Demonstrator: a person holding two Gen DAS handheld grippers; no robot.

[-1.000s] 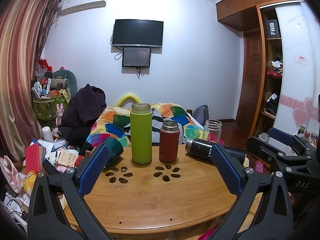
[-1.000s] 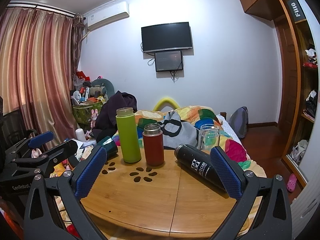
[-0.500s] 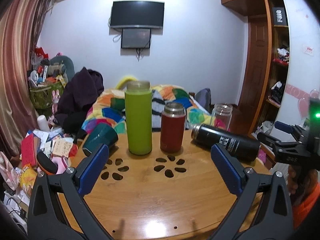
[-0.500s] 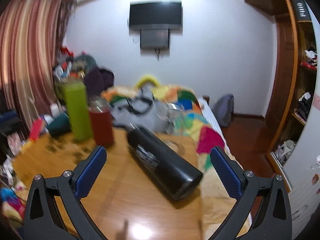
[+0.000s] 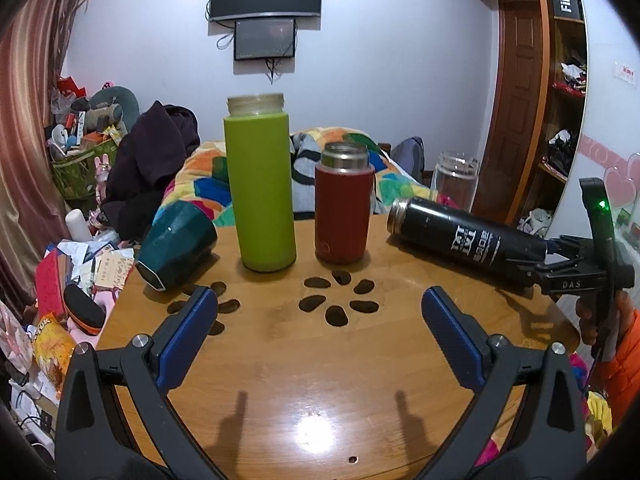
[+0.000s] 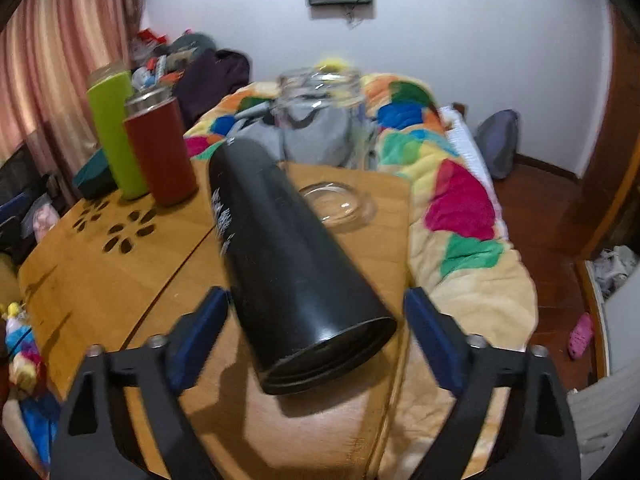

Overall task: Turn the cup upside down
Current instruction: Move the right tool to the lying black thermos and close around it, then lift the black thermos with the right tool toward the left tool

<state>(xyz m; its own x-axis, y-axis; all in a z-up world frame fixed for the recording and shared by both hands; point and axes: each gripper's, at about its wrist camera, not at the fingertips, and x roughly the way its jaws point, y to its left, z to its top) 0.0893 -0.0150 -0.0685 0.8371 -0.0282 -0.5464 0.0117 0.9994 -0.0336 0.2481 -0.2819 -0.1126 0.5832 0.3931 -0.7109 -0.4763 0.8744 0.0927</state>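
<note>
A black flask (image 6: 288, 264) lies on its side on the round wooden table (image 5: 304, 364), mouth toward the table's middle; it also shows in the left wrist view (image 5: 468, 240). My right gripper (image 6: 316, 332) is open, its fingers on either side of the flask's base end, apart from it. In the left wrist view the right gripper (image 5: 560, 258) sits at the flask's base. My left gripper (image 5: 320, 324) is open and empty above the table's near middle. A green bottle (image 5: 260, 188), a red flask (image 5: 342, 208) and a clear glass jar (image 5: 456, 180) stand upright. A dark teal cup (image 5: 176, 244) lies on its side at left.
A bed with a colourful quilt (image 6: 452, 184) lies just behind the table. Clutter of boxes and papers (image 5: 72, 272) sits left of the table. A wardrobe with shelves (image 5: 560, 92) stands at the right. The table has cut-out holes (image 5: 336, 296) in its top.
My right gripper has moved in and down so the black flask's base now lies between its fingers. My left gripper has come closer over the table and tilted down.
</note>
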